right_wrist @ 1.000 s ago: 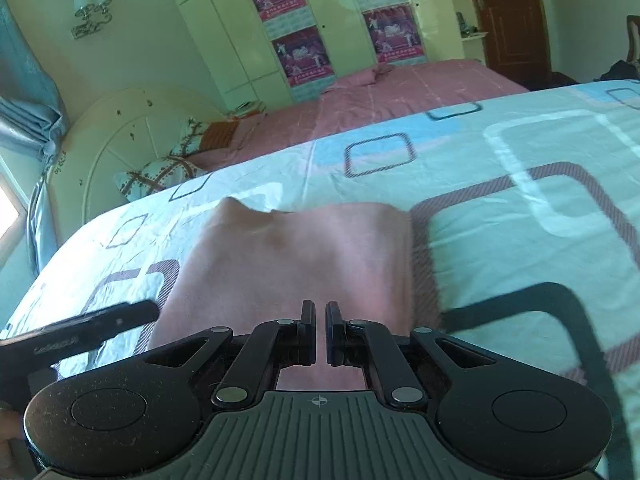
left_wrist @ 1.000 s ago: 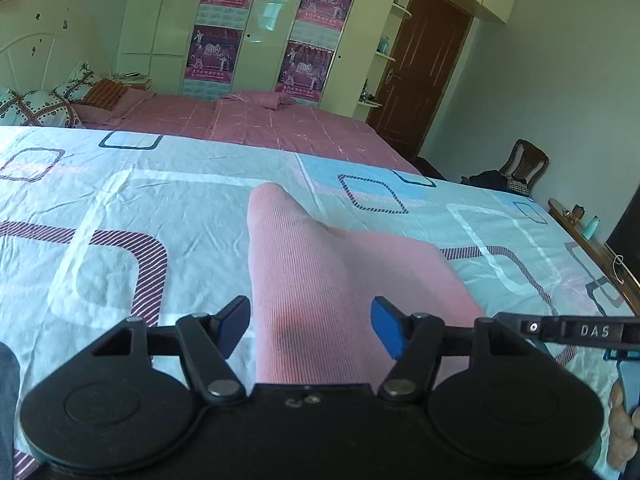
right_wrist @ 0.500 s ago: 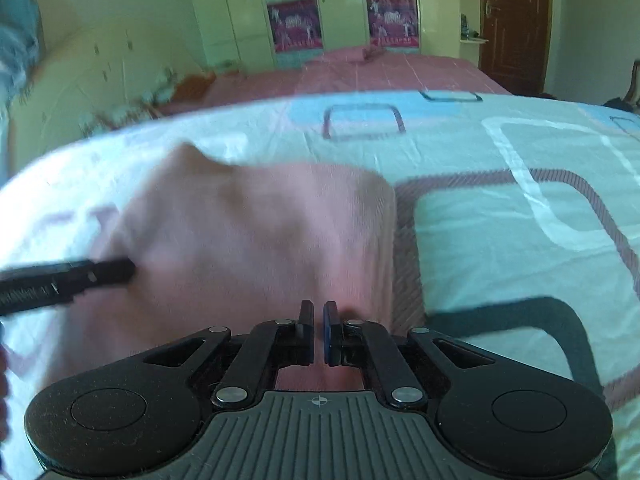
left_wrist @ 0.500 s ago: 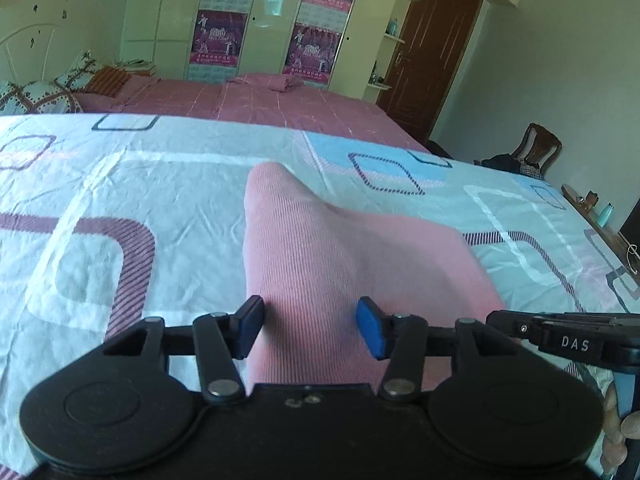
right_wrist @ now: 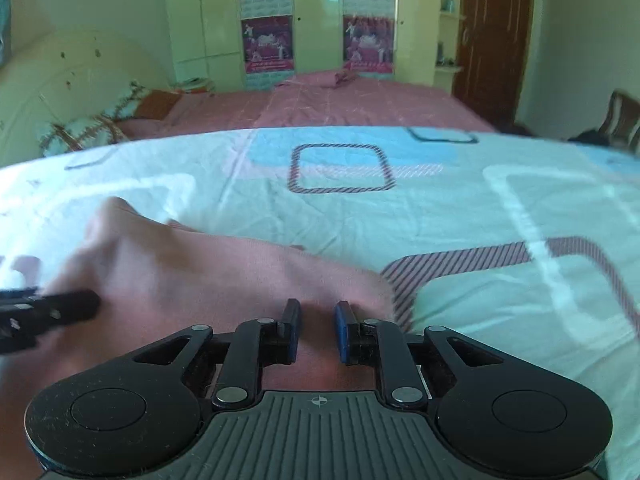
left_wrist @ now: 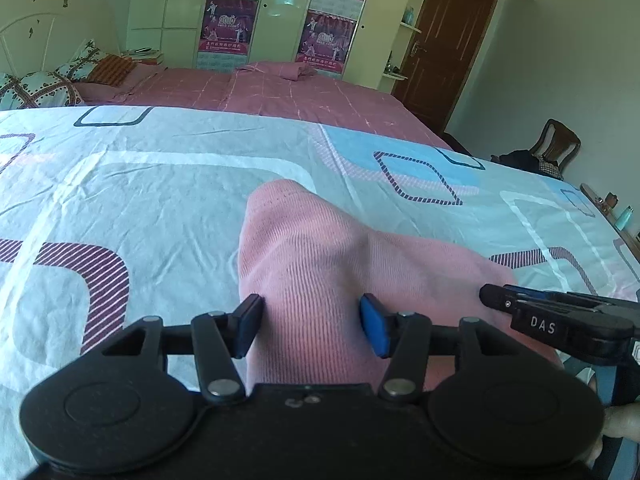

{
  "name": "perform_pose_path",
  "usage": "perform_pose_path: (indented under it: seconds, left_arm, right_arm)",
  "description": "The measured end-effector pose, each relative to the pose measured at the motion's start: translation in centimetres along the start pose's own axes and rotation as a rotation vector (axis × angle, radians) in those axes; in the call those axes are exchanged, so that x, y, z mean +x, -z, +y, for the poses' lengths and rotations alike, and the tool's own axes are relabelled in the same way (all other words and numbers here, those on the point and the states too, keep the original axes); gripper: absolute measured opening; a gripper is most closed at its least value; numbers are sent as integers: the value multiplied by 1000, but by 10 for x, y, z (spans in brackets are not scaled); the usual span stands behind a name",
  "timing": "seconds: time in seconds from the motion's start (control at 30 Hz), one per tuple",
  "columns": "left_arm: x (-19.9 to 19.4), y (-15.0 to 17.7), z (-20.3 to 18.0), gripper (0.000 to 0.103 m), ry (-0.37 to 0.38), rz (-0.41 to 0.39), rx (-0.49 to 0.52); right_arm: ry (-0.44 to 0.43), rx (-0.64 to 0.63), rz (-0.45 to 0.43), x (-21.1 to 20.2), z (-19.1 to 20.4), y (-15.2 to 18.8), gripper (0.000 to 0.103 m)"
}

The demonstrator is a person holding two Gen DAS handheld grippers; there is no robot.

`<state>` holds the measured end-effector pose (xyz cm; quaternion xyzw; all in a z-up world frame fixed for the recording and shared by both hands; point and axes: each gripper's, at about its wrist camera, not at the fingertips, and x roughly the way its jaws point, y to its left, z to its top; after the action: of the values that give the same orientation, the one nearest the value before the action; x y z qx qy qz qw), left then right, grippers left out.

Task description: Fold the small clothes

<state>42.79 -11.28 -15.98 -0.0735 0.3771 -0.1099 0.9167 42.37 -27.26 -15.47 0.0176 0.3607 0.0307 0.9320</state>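
Patterned bedsheet (left_wrist: 168,208) carried the pink garment (left_wrist: 320,256), over whose near edge you held left gripper (left_wrist: 310,326) and right gripper (right_wrist: 316,330) spread, unclamped, presumably ready to fold.

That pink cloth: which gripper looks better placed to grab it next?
Probably the left gripper: its open jaws straddle a raised ridge of the pink cloth. The right gripper, open, hovers over flat fabric.
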Motion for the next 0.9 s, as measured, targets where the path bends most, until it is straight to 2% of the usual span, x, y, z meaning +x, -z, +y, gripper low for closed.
perform_pose_path:
  seconds: [0.07, 0.13, 0.2, 0.27, 0.33, 0.4, 0.47, 0.6, 0.7, 0.73, 0.8, 0.9]
  left_arm:
    - [-3, -6, -1, 52, 3, -17, 7]
    - [0, -12, 0, 52, -6, -38, 13]
    - [10, -17, 5, 52, -2, -13, -12]
    - [20, -21, 6, 53, -6, 5, -21]
    - [28, -22, 10, 57, -19, 24, -39]
    - [35, -20, 21, 65, -18, 41, -102]
    - [35, -19, 26, 65, -13, 42, -142]
    - [24, -26, 3, 61, -46, -28, 11]
    - [45, -31, 13, 64, -60, 61, -70]
    - [48, -30, 17, 65, -52, 68, -92]
    - [46, -29, 15, 66, -60, 62, -71]
    - [39, -28, 13, 67, -75, 51, -56]
  right_arm:
    - [-20, 60, 8, 1, -10, 0, 23]
    - [-26, 68, 5, -4, -10, -6, 23]
    - [-39, 64, -31, -7, -6, -12, 23]
    - [-58, 60, -28, 0, -1, -18, 24]
    - [-34, 37, -19, 11, 2, -19, 26]
    - [-20, 43, -7, 23, -3, -15, 29]
    - [-27, 74, -8, 25, -8, -15, 30]
    - [-24, 60, -25, 17, -4, -19, 30]
    - [-17, 37, -30, 22, 0, -18, 30]
    - [-26, 56, -16, 28, -4, -15, 30]
    - [-46, 93, -16, 28, -10, -14, 31]
    - [-52, 74, -7, 25, -10, -16, 32]
